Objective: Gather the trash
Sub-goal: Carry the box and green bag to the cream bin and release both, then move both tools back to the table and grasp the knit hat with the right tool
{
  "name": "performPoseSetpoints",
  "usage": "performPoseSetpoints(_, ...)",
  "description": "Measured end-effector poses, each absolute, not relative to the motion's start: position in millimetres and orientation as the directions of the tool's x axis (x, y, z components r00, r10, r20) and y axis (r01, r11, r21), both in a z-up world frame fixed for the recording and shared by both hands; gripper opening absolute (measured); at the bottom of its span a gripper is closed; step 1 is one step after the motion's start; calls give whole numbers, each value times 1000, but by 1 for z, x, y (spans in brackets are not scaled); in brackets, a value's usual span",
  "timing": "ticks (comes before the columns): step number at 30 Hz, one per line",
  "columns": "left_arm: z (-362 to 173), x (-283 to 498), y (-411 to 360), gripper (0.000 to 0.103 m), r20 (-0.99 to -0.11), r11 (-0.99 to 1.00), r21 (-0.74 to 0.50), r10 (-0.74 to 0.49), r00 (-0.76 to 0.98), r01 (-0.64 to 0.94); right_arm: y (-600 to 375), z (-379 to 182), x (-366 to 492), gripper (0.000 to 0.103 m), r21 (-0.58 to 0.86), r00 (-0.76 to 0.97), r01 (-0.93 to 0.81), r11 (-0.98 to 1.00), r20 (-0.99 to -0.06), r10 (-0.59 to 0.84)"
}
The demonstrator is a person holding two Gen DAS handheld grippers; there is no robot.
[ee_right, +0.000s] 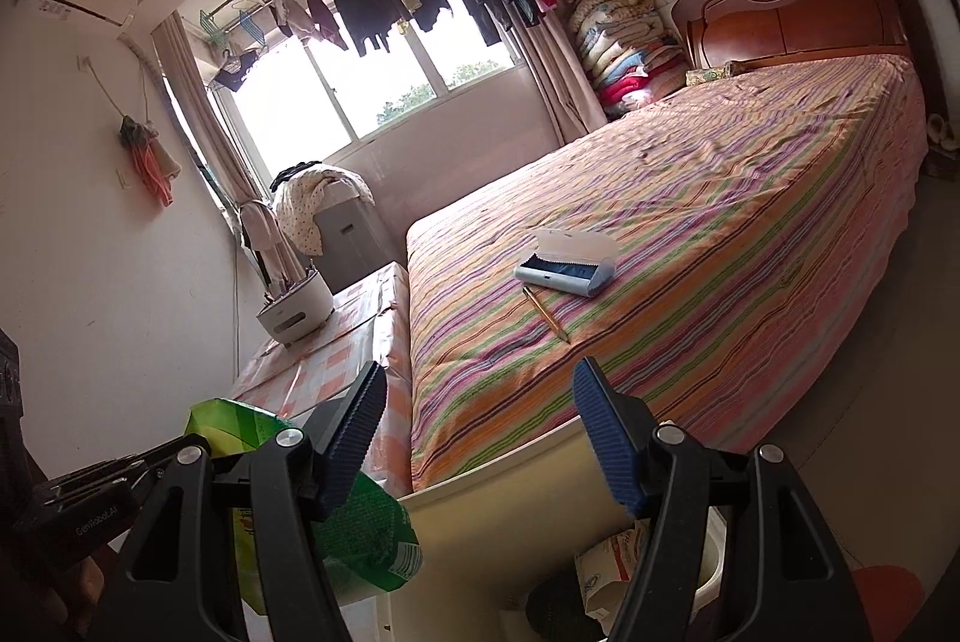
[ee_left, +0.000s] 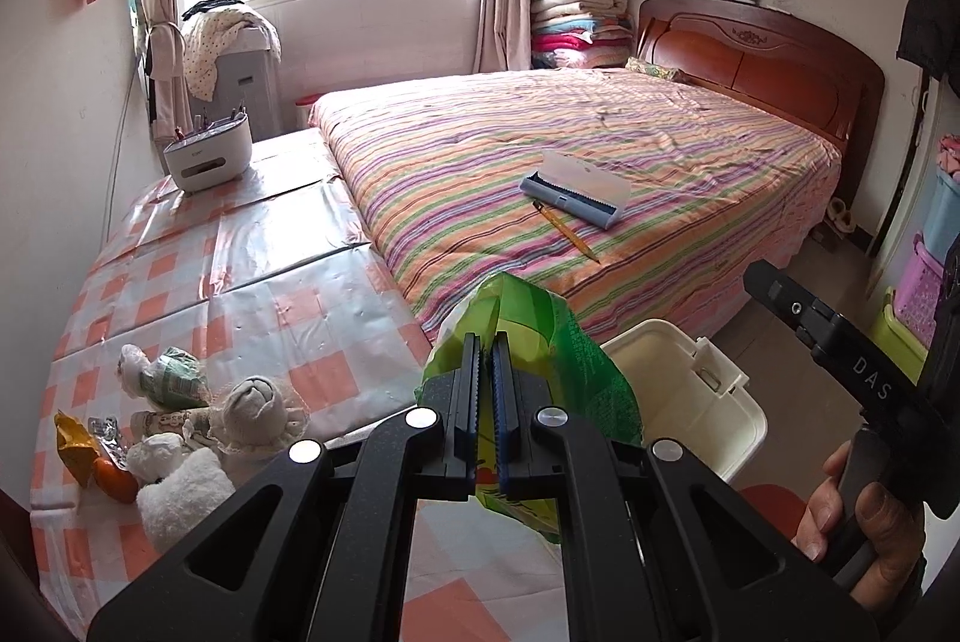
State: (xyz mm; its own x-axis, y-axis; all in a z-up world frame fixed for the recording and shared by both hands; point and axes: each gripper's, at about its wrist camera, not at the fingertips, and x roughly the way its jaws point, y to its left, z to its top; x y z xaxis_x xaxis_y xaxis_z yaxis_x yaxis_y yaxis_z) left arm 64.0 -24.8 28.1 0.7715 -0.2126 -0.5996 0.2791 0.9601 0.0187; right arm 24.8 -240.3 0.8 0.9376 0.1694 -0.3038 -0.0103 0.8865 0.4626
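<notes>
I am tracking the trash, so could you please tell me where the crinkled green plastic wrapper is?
The green plastic wrapper is clamped in the left gripper, above the table edge, beside the cream plastic bin.

Left gripper (ee_left: 487, 384) jaws clamp a green wrapper (ee_left: 558, 342) beside the bin (ee_left: 690, 402).

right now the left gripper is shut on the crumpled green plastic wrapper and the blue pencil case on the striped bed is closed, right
Not quite: the blue pencil case lies open, its translucent lid tipped back, as the left wrist view shows. The rest holds: the left gripper is shut on the crumpled green plastic wrapper, and the case is on the striped bed.
</notes>
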Motion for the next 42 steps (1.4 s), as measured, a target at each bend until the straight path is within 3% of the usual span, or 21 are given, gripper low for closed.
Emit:
performPoseSetpoints(15,13,73,-68,8,-641,926,39,-266,721,376,-257,1,17,63,504,955,31,863,-270,124)
performPoseSetpoints(18,12,75,-68,25,-639,929,27,-267,721,368,-257,-1,15,63,509,954,38,860,-274,120)
performPoseSetpoints(20,13,74,-65,70,-624,932,21,-270,733,361,-256,-1,16,63,510,953,36,859,-277,124)
performPoseSetpoints(21,15,72,-62,76,-606,938,27,-260,752,346,-255,-1,16,63,507,953,37,861,-278,123)
performPoseSetpoints(42,25,76,21,89,-581,988,13,-118,805,154,-211,1,30,74,461,929,-35,887,-313,199)
